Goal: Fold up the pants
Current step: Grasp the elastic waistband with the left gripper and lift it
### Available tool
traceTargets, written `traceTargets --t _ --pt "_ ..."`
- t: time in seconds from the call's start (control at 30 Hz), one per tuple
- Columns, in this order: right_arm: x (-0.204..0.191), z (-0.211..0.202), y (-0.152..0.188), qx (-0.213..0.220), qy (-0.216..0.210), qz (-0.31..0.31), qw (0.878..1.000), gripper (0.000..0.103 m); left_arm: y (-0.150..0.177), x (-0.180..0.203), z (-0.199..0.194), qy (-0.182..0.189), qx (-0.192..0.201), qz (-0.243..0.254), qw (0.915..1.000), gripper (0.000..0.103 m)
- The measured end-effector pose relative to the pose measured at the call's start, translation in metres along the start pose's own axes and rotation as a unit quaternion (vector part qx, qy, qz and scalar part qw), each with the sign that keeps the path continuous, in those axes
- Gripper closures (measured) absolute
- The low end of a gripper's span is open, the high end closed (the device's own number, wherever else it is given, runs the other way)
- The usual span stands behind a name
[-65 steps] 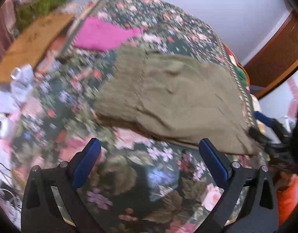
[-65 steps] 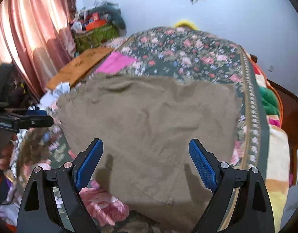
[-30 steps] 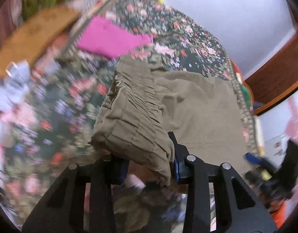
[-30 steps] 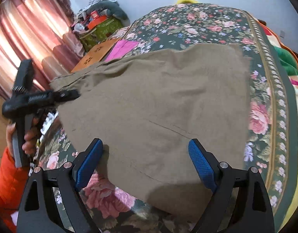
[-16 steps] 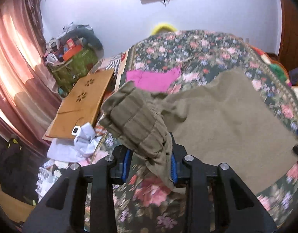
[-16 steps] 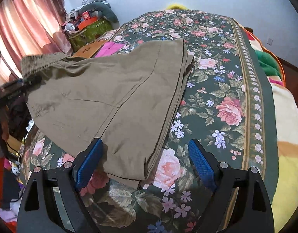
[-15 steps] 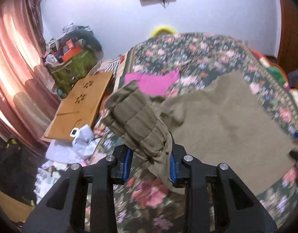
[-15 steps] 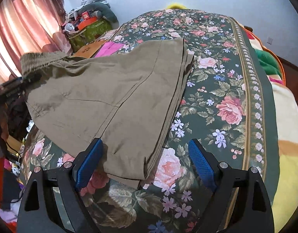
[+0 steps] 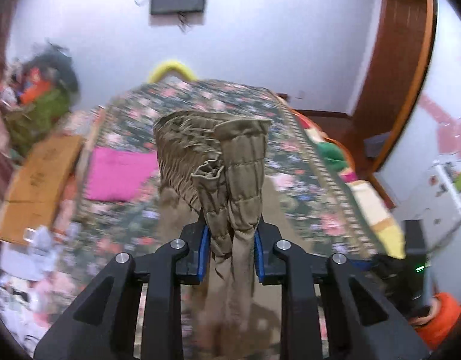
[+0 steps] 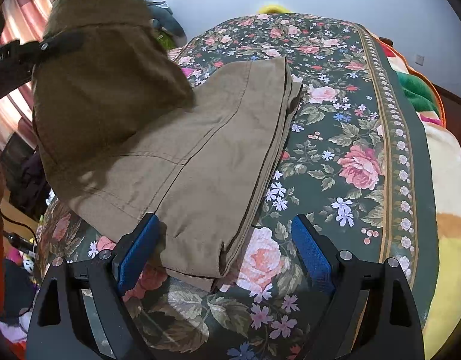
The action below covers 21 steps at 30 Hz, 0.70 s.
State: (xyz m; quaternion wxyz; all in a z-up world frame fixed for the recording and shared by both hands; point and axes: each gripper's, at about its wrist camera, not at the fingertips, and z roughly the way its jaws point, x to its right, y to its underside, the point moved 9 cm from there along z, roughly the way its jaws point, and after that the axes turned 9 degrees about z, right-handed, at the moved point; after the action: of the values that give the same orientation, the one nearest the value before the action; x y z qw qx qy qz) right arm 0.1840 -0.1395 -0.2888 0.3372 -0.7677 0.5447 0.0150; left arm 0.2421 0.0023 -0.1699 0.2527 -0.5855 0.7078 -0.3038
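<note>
Olive-brown pants lie folded lengthwise on the floral bedspread. My left gripper is shut on the gathered elastic waistband and holds it raised above the bed; in the right wrist view this lifted end hangs at the upper left with the left gripper's fingers on it. My right gripper is open and empty, low over the near end of the pants, with the fabric's corner between its pads.
A pink cloth lies on the bed's far left. A wooden board and clutter sit beside the bed on the left. Colourful blankets are at the right edge. A wall is behind the bed.
My left gripper has lifted the waistband higher and swung it over the pants toward the right. The right gripper has stayed open and moved closer to the pants' near end.
</note>
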Motion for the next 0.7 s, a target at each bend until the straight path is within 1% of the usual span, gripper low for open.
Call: traceTargets --t 0.17,0.33,0.47,0.57,0.63,0.67,0.7 --pt "-0.002 -0.003 0.000 0.004 0.006 -0.016 1.000 0.016 0.007 0.035 0.025 0.040 -0.026 0.004 0.9988 0.080" --pt "-0.002 -0.003 0.000 0.006 0.004 -0.018 1.000 0.016 0.024 0.057 0.044 0.063 -0.059 0.021 0.9961 0.080" --pt "-0.001 -0.003 0.000 0.007 0.003 -0.013 1.000 0.016 0.039 0.073 0.053 0.072 -0.090 0.041 0.9925 0.079" --pt "-0.002 -0.004 -0.001 0.009 0.004 -0.013 1.000 0.016 0.045 0.077 0.054 0.073 -0.097 0.050 0.9913 0.078" --pt "-0.002 -0.004 -0.001 0.010 0.005 -0.013 1.000 0.016 0.047 0.079 0.052 0.074 -0.101 0.057 0.9905 0.073" --pt "-0.002 -0.004 -0.001 0.011 0.005 -0.013 1.000 0.016 0.048 0.081 0.050 0.080 -0.102 0.057 0.9899 0.070" --pt "-0.002 -0.005 -0.001 0.011 0.006 -0.013 1.000 0.016 0.049 0.083 0.047 0.090 -0.101 0.054 0.9893 0.063"
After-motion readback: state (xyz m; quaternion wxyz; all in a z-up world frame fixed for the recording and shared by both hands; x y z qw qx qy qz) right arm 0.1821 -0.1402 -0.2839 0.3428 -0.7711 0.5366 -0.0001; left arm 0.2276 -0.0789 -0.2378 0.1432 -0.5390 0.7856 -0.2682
